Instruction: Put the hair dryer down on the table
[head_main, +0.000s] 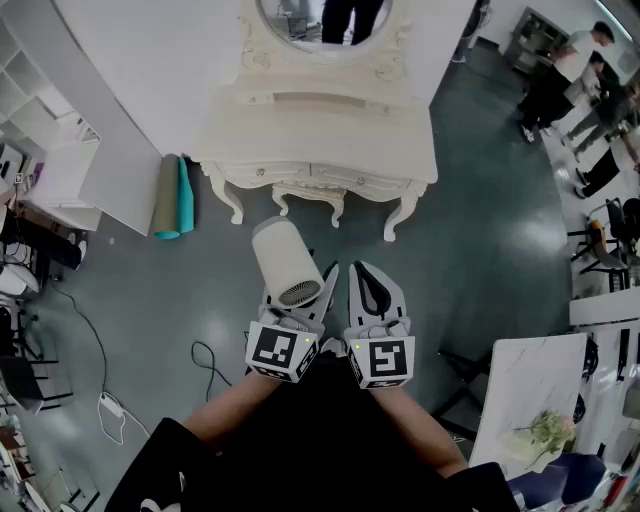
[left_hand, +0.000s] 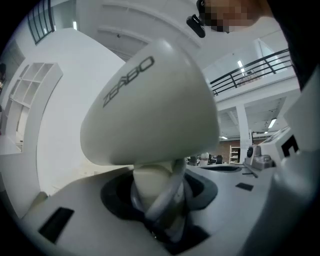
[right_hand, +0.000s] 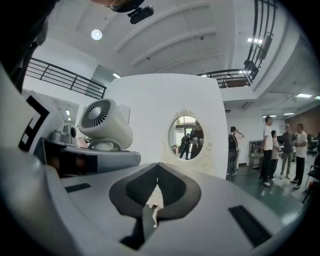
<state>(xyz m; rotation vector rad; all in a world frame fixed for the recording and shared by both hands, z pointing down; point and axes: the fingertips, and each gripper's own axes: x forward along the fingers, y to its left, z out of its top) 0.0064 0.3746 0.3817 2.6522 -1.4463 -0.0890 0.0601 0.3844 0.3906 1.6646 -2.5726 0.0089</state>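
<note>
- Grip on the hair dryer (head_main: 286, 262): handle (left_hand: 150, 185) clamped between the jaws of the left gripper (left_hand: 159, 202), with a loop of grey cord (left_hand: 169, 192) pinched in alongside.
- Just to the right, the right gripper (right_hand: 158, 165), jaws brought together at the tips, nothing between them.
- Held up in the air on the near side of the dressing table (head_main: 320, 150), well apart from it, over the dark floor (head_main: 480, 250).
- Looks like rigid, smooth plastic: probably light in the handle and top-heavy in the barrel (left_hand: 150, 110), so liable to swing or twist in a loose clamp.
- Best taken on the handle, close under the barrel, clear of the soft cord, which can slip or snag.
- Long axis along the barrel, running near to far and leaning slightly left in the head view.
- Round intake grille (head_main: 298, 293) turned to the near side, toward the person; blunt far end aimed at the table and its oval mirror (right_hand: 186, 137).
- Handle dropping crosswise from the barrel into the jaws.
- Likely to roll once laid down on that round barrel.
</note>
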